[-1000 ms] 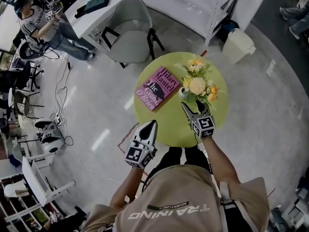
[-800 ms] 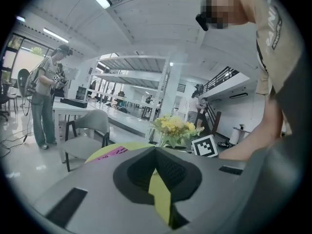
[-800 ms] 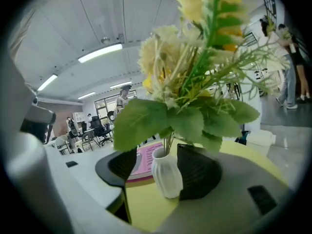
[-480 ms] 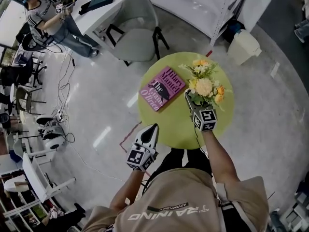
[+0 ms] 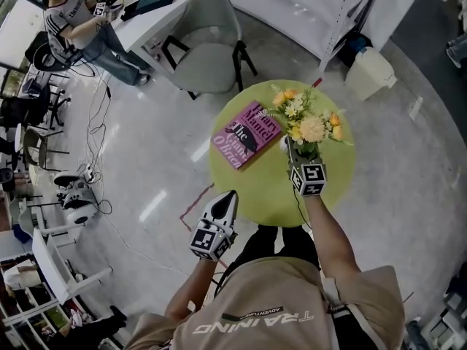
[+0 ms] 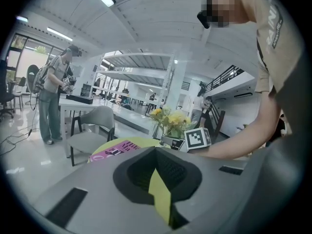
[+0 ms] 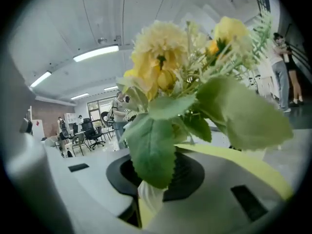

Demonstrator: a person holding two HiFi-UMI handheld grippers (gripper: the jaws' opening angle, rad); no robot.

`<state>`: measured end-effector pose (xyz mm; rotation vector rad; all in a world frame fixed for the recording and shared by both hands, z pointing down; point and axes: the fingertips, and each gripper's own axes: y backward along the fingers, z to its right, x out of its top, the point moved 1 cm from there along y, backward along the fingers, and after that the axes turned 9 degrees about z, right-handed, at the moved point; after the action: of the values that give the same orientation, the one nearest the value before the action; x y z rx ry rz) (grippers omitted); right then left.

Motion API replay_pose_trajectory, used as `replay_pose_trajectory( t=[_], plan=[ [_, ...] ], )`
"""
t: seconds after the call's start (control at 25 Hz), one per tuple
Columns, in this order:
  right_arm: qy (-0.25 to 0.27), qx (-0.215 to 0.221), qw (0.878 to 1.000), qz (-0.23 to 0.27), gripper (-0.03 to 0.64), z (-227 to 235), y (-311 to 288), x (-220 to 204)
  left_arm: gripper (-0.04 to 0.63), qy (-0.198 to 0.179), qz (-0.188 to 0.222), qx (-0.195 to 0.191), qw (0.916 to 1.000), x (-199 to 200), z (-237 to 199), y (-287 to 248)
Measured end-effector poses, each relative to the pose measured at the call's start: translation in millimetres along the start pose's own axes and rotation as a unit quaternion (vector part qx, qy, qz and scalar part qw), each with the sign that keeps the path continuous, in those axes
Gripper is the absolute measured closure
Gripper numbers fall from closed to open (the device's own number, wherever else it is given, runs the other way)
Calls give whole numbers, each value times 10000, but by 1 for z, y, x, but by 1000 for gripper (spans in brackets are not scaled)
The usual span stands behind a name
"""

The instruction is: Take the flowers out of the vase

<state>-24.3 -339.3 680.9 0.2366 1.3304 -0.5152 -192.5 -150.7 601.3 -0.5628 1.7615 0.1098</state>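
So the right gripper [image 5: 292, 148] is the one doing something here. It's reached in over the round yellow-green table [image 5: 255, 188] and its tips are buried in the base of the flowers [image 5: 306, 122], a yellow and orange bunch sitting right of centre in the upper half of the head view, on the right side of the table. The jaws are closing and are pretty narrow already. In the right gripper view the pale bottom end of the bunch is wedged in the slim gap between them, with a big green leaf [image 7: 151, 155] flopping over the pads and the yellow blooms filling the frame above. Looks like an actual pinch on the stems, not just a hover.

The left gripper [image 5: 231, 195] is well apart from all that, just off the near edge of the table, lower centre-left of the head view. Its jaws are pressed together to a point with nothing in them.

A pink book [image 5: 246, 133] lies flat just left of the flowers, not touching either gripper.
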Motion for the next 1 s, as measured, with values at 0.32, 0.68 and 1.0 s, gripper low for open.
replay_pose_trajectory(
  t=[0.32, 0.68, 1.0],
  plan=[
    [60, 79, 9999, 107, 582, -4, 5, 9, 586, -31, 64, 20, 10000, -3, 1, 6],
    [239, 402, 9982, 371, 586, -12, 17, 52, 586, -3, 224, -41, 9997, 0, 11, 6],
    [545, 846, 9935, 537, 591, -31, 32, 95, 586, 46, 325, -130, 9994, 2, 28, 4]
  ],
)
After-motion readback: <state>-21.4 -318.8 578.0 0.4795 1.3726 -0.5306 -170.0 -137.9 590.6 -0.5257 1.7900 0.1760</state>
